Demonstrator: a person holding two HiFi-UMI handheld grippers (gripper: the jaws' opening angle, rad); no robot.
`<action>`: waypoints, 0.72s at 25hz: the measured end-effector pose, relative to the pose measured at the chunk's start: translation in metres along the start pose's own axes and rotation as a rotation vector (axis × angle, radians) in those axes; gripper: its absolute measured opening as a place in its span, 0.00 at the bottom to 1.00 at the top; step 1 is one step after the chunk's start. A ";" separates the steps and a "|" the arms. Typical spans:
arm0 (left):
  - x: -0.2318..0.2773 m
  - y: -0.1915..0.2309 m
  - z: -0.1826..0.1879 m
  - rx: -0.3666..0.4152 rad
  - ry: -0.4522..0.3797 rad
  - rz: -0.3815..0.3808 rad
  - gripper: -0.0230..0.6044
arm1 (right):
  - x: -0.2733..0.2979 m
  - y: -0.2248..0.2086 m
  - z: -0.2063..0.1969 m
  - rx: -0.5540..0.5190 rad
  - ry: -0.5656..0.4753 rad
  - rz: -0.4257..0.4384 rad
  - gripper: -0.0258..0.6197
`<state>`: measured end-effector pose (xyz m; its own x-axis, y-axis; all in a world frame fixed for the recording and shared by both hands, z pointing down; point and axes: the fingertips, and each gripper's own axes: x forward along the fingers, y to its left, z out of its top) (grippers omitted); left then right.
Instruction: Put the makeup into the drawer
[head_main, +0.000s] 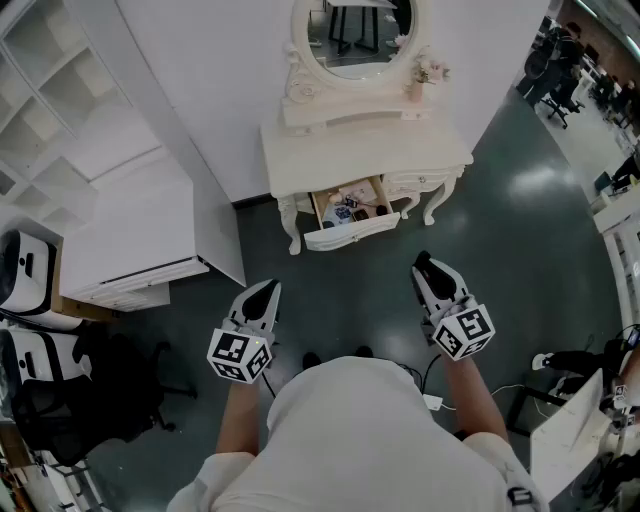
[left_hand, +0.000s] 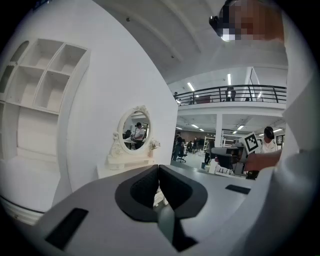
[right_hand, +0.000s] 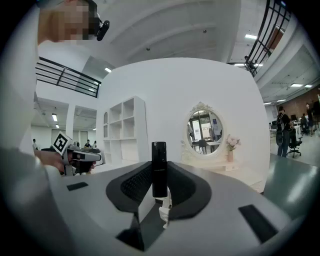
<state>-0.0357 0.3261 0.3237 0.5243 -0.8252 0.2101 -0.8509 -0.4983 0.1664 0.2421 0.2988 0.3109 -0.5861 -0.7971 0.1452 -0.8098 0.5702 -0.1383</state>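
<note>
Dark grey glossy floor (head_main: 520, 230); white wall (head_main: 200, 80); white open shelving (head_main: 50, 110) at left; cream vanity table (head_main: 360, 150) with oval mirror (head_main: 355, 35)

A cream dressing table (head_main: 360, 150) is being carried by the dark glossy floor (head_main: 530, 230) at twelve o'clock in the head view. An oval mirror (head_main: 352, 35) and, at its four o'clock, a small vase of flowers (head_main: 416, 88) are being borne on the tabletop. Its drawer (head_main: 350, 232) is being held open toward six o'clock, with makeup items (head_main: 345, 210) being kept inside. A white shelf unit (head_main: 110, 200) is being supported by the floor at ten o'clock.
</note>
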 end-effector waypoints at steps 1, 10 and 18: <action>0.001 0.000 0.000 -0.001 0.000 0.000 0.06 | 0.001 -0.001 0.000 -0.001 0.000 0.000 0.20; 0.007 0.004 0.002 -0.004 -0.004 0.005 0.06 | 0.007 -0.005 0.002 -0.002 -0.001 0.004 0.20; 0.016 0.002 0.002 -0.004 0.001 0.020 0.06 | 0.010 -0.014 0.001 0.026 -0.001 0.034 0.20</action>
<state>-0.0288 0.3116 0.3257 0.5071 -0.8348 0.2146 -0.8612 -0.4804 0.1661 0.2473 0.2824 0.3135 -0.6134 -0.7774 0.1395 -0.7883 0.5918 -0.1683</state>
